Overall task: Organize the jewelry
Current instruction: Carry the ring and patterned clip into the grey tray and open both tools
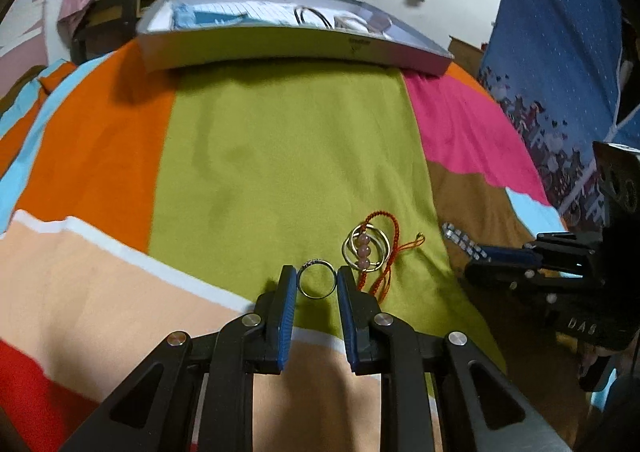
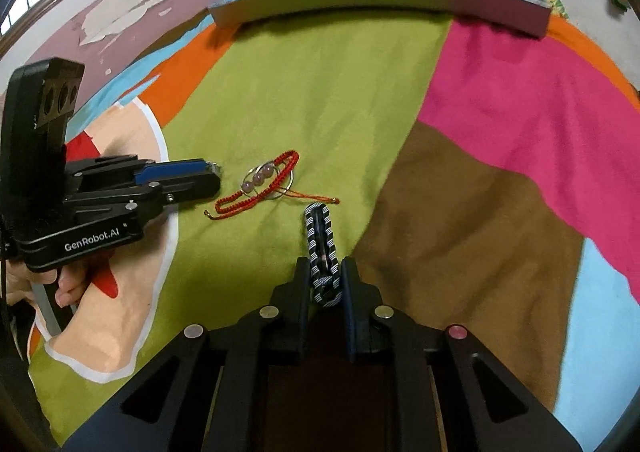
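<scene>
Left gripper (image 1: 317, 284) clamped on silver ring (image 1: 317, 279), held upright between blue pads (image 1: 286, 322) over green patch of blanket (image 1: 280, 156). Right gripper (image 2: 326, 280) pinched on striped bracelet (image 2: 322, 248) — loop lying forward on the green. Red cord bracelet (image 2: 256, 188) with pink beads and thin rings between both. Grey tray (image 1: 288, 46) at blanket's far edge.

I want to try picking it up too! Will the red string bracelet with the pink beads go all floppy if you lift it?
Probably floppy: the red string bracelet lies in loose bends on the blanket, so its tails would likely dangle. It looks thin, so probably light. The thin metal rings at its pink beads might swing or slip.
</scene>
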Demonstrator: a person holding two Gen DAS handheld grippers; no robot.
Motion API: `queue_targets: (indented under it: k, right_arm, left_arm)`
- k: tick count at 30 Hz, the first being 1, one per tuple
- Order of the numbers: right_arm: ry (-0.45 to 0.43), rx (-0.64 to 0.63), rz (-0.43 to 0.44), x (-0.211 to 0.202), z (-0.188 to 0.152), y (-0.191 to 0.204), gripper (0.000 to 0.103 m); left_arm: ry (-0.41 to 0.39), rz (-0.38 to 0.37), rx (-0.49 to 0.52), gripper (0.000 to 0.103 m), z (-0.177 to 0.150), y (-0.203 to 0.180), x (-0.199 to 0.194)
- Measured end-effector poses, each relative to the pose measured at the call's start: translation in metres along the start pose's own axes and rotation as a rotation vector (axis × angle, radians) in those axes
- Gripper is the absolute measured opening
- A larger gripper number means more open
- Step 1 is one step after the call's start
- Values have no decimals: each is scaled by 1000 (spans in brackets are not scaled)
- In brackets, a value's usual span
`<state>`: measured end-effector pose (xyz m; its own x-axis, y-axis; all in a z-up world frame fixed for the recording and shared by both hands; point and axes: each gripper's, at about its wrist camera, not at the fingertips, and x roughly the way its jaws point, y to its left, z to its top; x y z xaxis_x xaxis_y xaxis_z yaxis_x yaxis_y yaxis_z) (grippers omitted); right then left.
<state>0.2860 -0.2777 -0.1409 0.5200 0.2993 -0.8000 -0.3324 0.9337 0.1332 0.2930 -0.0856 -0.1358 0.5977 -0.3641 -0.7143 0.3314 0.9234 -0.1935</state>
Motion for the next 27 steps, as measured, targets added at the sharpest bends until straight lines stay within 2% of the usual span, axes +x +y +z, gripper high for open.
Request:
queue_targets:
  k: [7,14,20,23,27]
  right_arm:
    - [-151,35,10,-37,10,-11,13]
    - [-278,30,-2,-53,29,-6,13]
    - [-347,67,4,-52,54,-11,13]
    - [-392,69,-15,-53,81,-23,13]
    - [-421,140,-20,-45,121,-44,13]
  left_arm:
    - [-91,17,-21,20,12,-6,-29]
    - [-184,34,-24,20,48,-9,-47]
    - [-232,17,-88,20,101,1,-37]
    - [-257,31,-83,20,130,1,-29]
    - [-262,56,-102,20,165,13,-15]
